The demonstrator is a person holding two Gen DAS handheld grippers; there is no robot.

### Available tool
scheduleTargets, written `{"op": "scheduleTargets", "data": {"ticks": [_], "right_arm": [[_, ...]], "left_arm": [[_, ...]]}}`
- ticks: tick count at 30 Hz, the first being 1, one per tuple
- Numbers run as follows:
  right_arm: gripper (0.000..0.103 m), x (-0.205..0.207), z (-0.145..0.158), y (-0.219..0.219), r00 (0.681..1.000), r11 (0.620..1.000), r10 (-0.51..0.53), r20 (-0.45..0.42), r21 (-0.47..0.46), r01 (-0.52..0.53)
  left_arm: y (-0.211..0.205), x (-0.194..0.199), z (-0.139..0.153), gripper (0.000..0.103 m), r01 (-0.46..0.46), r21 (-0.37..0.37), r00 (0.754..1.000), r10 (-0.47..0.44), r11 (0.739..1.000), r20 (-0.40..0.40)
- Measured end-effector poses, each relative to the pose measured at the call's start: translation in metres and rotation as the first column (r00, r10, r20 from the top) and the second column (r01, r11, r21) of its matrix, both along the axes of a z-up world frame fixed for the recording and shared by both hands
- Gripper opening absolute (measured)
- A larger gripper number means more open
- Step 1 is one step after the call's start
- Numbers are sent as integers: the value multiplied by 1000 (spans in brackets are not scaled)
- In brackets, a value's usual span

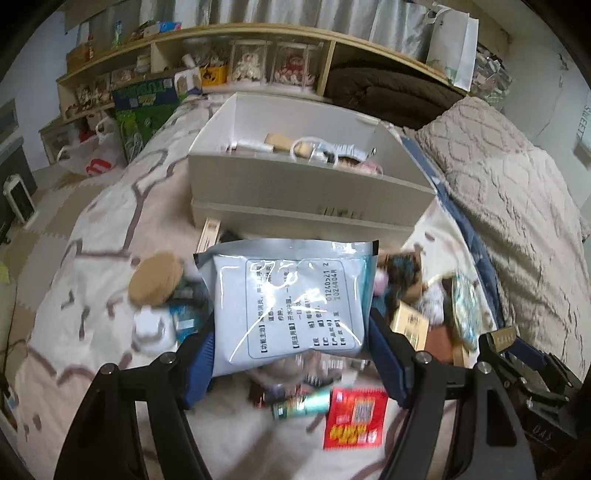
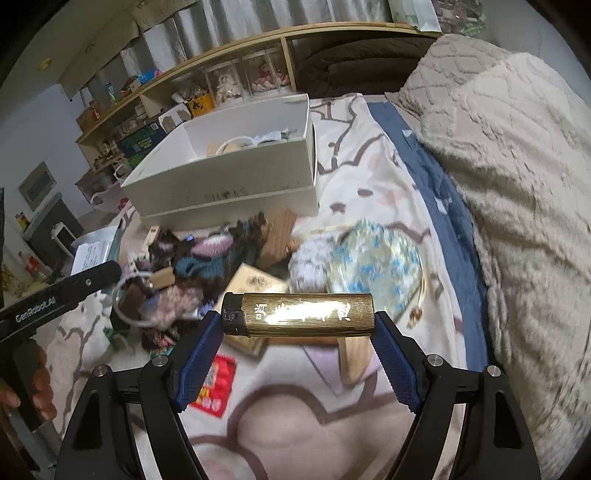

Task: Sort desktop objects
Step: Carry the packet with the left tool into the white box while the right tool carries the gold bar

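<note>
Sitting on the bed (image 2: 369,184), white box (image 1: 295,177) beyond a heap of clutter; left claw (image 1: 291,336) pinching a silver sachet (image 1: 288,295) aloft, right claw (image 2: 299,332) clamping a gold lighter (image 2: 299,314) end to end

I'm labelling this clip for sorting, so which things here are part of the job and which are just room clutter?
Part of the job:
left gripper holding silver pouch
right gripper holding gold lighter
white box
red packet

Just lying about:
wooden shelf
beige blanket
</note>
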State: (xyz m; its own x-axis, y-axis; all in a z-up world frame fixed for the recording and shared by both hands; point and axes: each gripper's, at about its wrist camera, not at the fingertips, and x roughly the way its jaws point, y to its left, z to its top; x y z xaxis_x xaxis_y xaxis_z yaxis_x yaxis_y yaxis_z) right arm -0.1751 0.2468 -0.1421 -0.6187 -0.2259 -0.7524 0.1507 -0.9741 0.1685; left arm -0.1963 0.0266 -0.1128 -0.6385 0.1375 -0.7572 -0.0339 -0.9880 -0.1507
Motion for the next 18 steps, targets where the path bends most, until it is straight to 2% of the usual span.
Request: {"op": "scheduleTargets", "data": {"ticks": [10, 18], "right_arm": [[82, -50, 19, -18, 998, 999, 31, -61, 41, -28], [82, -94, 30, -38, 994, 997, 74, -81, 32, -72]], "left_arm": [[-6, -57, 27, 74, -9, -33, 996, 7, 999, -87], [-16, -105, 29, 74, -27, -47, 995, 22, 999, -101]]}}
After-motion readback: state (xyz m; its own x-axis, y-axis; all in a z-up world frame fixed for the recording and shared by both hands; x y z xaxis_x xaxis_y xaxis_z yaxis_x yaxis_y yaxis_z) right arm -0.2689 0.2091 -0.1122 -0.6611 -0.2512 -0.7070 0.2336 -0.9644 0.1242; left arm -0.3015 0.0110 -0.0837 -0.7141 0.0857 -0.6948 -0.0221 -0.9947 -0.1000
